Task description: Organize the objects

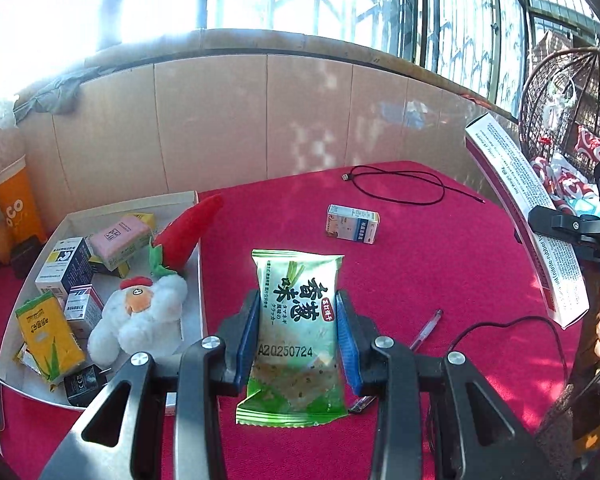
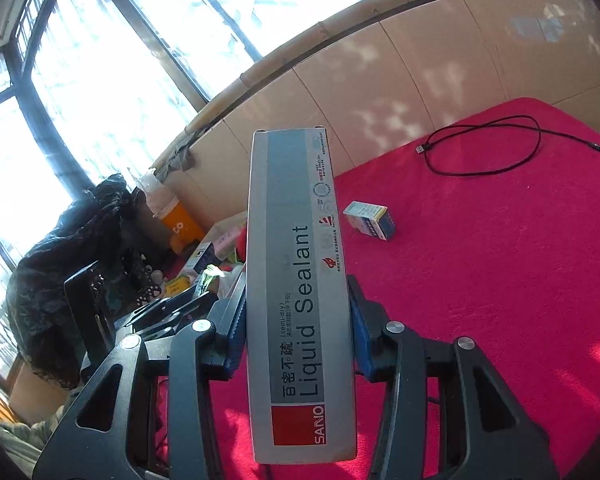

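My left gripper [image 1: 298,312] is shut on a green cracker packet [image 1: 296,332] and holds it above the red tablecloth [image 1: 440,280]. My right gripper [image 2: 298,312] is shut on a long grey Liquid Sealant box [image 2: 298,280], raised over the table; that box also shows at the right of the left wrist view [image 1: 528,224]. A white cardboard tray [image 1: 199,280] at the left holds several small boxes, a yellow carton [image 1: 50,332], a white plush chicken [image 1: 140,316] and a red plush chilli [image 1: 188,232].
A small medicine box [image 1: 352,224] lies on the cloth; it also shows in the right wrist view [image 2: 370,220]. A black USB cable [image 1: 396,184] lies at the back. A pen [image 1: 426,330] and another black cable [image 1: 508,328] lie near the packet. A cardboard wall [image 1: 260,120] stands behind.
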Demonstrator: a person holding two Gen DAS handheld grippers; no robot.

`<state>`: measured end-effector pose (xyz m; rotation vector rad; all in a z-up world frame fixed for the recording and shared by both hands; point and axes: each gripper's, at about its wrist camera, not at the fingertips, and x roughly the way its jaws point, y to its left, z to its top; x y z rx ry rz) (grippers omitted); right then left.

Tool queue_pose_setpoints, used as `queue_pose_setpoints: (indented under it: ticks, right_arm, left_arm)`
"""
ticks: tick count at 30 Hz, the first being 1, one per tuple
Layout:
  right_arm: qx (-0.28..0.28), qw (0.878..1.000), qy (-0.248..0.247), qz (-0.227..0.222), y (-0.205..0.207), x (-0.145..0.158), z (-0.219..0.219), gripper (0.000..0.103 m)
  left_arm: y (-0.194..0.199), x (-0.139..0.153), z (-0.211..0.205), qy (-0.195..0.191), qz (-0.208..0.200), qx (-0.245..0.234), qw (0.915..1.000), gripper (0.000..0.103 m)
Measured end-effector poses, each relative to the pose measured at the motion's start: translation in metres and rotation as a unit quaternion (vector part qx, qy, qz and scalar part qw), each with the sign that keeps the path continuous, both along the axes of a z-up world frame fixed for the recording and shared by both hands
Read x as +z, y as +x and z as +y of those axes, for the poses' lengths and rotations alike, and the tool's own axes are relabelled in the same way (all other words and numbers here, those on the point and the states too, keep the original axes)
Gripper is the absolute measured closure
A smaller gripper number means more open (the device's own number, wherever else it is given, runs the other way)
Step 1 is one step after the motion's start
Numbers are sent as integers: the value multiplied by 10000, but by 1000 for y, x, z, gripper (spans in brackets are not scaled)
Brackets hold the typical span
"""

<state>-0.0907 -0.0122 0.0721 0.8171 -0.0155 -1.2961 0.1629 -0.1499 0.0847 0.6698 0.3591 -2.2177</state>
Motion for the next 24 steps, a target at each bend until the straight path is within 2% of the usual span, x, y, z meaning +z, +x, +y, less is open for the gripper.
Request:
queue_pose_setpoints:
  ticks: [10, 24]
  right_arm:
    - [19, 9997, 39, 260, 14, 8, -5, 60]
    - [338, 9977, 146, 563, 49, 16, -26, 60]
  left_arm:
    - [15, 7, -5, -55, 188, 155, 9997, 67]
    - [41, 10, -14, -26, 430, 406, 9982, 67]
